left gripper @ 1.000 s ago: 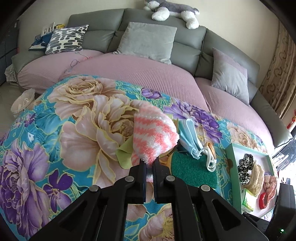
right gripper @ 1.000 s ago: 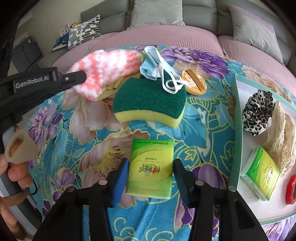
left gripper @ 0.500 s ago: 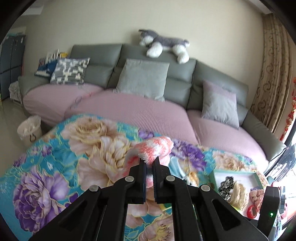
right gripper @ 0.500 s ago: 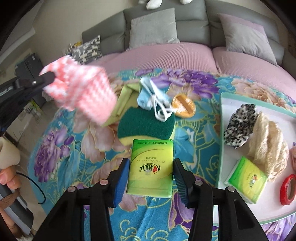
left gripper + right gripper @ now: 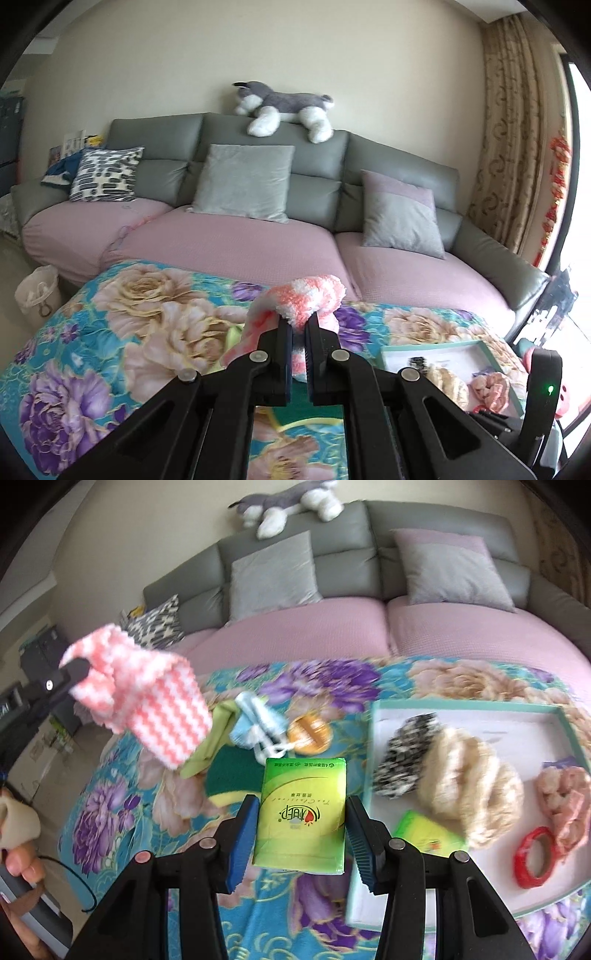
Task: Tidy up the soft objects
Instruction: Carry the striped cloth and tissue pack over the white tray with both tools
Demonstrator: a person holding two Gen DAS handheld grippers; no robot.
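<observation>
The pink cloth (image 5: 147, 698) hung in the air at the left, above the flowered worktop (image 5: 118, 812), and the left tool (image 5: 298, 325) pinched it by one fluffy edge, its jaws pressed almost together. The green tissue pack (image 5: 303, 812) was in the air too, near the front left corner of the tray (image 5: 465, 706), with the right tool (image 5: 302, 814) pinching it by its two long sides.

Both things seemed on the way to the tray, where a spotted scrunchie (image 5: 404, 760), a cream puff (image 5: 469, 779), a second pack (image 5: 424, 832), a pink scrunchie (image 5: 565, 797) and a red tape roll (image 5: 535, 851) already lay. To do this step well, I think the pack should go to the bare part near the other pack and be set flat before letting go. The cloth hung loose, so it should be carried high over the mask (image 5: 258, 723) and sponge (image 5: 225, 771), otherwise it could drag them.
</observation>
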